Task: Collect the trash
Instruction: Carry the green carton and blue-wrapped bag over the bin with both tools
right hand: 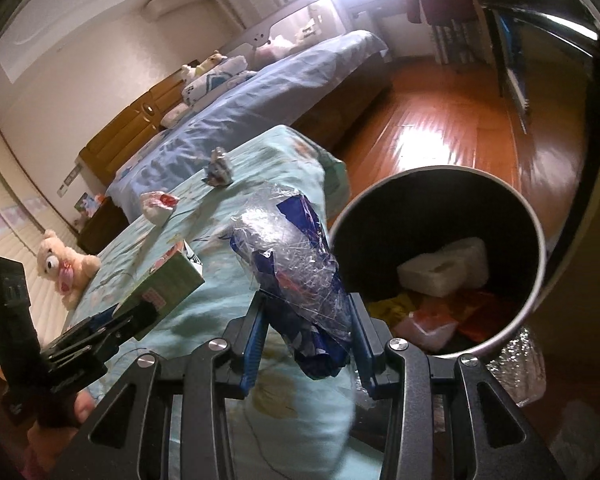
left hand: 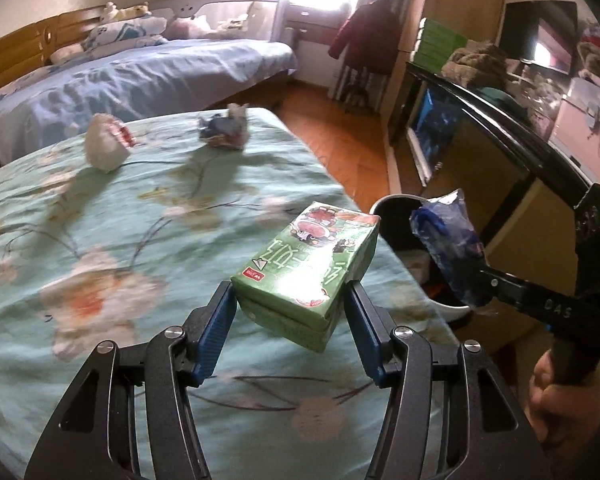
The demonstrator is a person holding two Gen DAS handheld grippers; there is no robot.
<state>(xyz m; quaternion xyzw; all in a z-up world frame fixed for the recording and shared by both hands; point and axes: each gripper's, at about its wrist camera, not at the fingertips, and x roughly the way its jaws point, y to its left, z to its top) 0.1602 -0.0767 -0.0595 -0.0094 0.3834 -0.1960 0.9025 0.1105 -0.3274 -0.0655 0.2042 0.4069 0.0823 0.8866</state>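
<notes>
Green printed cardboard carton (left hand: 308, 268), rectangular with cartoon artwork, sits clamped in my left tool (left hand: 290, 304), lifted above the teal floral bedspread (left hand: 100, 220). My right tool (right hand: 306, 320) pinches a crumpled blue and clear plastic wrapper (right hand: 296, 264) just beside the round dark bin (right hand: 436, 256), which already contains a white block and orange scraps. Farther back on the bedspread lie a white crumpled wad (left hand: 106, 144) and a bluish crushed packet (left hand: 224, 128), well apart from both tools.

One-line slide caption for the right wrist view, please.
Right gripper clamps a crumpled blue plastic wrapper beside the open trash bin, left gripper carrying a green carton.
</notes>
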